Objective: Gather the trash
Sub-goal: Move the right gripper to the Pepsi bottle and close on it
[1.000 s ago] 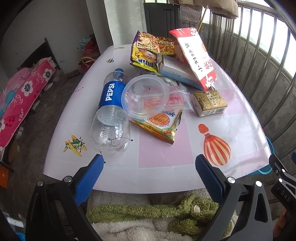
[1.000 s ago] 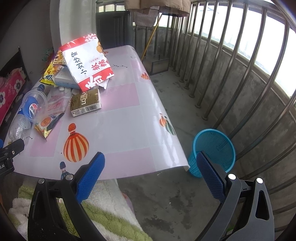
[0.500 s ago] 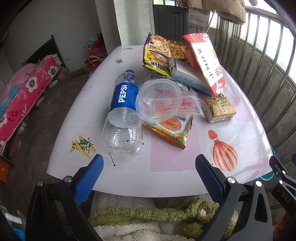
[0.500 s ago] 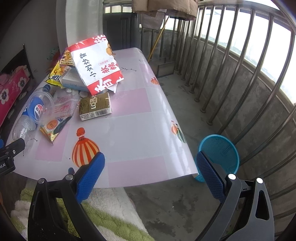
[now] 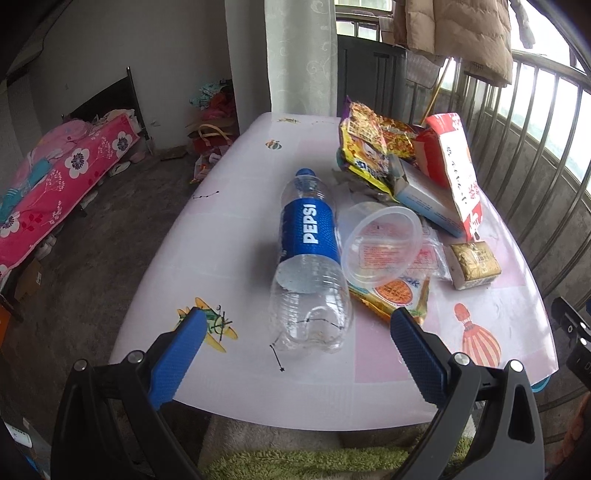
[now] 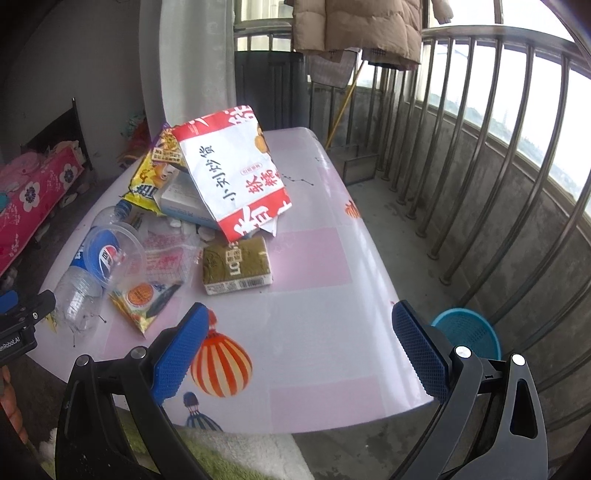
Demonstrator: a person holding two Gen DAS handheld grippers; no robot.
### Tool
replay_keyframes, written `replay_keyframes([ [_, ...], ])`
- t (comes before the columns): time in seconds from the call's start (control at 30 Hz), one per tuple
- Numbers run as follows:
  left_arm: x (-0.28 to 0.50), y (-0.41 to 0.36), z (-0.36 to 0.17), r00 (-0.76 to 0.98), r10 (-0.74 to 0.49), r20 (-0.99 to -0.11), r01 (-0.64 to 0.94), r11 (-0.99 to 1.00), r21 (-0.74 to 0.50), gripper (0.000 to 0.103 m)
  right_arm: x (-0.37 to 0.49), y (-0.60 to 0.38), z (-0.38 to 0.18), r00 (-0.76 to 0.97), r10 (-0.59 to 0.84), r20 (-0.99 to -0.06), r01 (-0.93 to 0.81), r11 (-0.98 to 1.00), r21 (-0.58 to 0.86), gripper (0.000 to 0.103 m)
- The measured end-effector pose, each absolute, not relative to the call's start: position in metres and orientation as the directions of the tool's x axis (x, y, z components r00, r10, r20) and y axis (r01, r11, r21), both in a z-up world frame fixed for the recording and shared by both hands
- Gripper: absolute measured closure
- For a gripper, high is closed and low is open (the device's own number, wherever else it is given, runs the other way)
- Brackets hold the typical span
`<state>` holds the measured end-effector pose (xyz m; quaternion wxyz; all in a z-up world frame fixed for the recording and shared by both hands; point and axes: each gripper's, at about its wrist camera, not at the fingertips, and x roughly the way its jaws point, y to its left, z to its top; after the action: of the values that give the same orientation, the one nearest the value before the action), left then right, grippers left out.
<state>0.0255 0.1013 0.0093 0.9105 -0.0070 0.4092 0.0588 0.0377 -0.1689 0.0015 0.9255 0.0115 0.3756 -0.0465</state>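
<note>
An empty Pepsi bottle (image 5: pixel 310 266) lies on the white and pink table (image 5: pixel 229 229), base toward me. My left gripper (image 5: pixel 295 325) is open just short of that base, with nothing between its fingers. Beside the bottle lie a clear plastic lid (image 5: pixel 380 245), an orange snack wrapper (image 5: pixel 399 299), a gold box (image 5: pixel 474 264), a red and white bag (image 5: pixel 458 166) and a yellow packet (image 5: pixel 373 144). My right gripper (image 6: pixel 295 325) is open over the table's bare near part, short of the gold box (image 6: pixel 236 264). A blue basket (image 6: pixel 469 332) stands on the floor at the right.
A metal balcony railing (image 6: pixel 480 147) runs along the right side. A bed with a pink floral cover (image 5: pixel 55 184) stands to the left. A green fluffy fabric (image 5: pixel 295 461) lies below the table's near edge. A coat (image 6: pixel 358 26) hangs at the back.
Both grippers have moved forward over the table's near edge. The bottle and the other trash now look closer. Both stay open, and nothing on the table has moved.
</note>
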Motion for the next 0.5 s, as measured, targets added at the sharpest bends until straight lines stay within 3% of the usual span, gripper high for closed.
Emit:
replay_keyframes([
  [0.27, 0.026, 0.135, 0.006, 0.685, 0.072, -0.725, -0.135, 0.99, -0.03, 0.006, 0.066, -0.136, 0.021, 0.765, 0.062, -0.641, -0.037, 0.998, 0.053, 0.008],
  [0.5, 0.019, 0.163, 0.005, 0.752, -0.062, -0.656, -0.082, 0.979, -0.186, 0.006, 0.081, -0.098, 0.036, 0.749, 0.235, -0.619, -0.181, 0.972, 0.149, 0.008],
])
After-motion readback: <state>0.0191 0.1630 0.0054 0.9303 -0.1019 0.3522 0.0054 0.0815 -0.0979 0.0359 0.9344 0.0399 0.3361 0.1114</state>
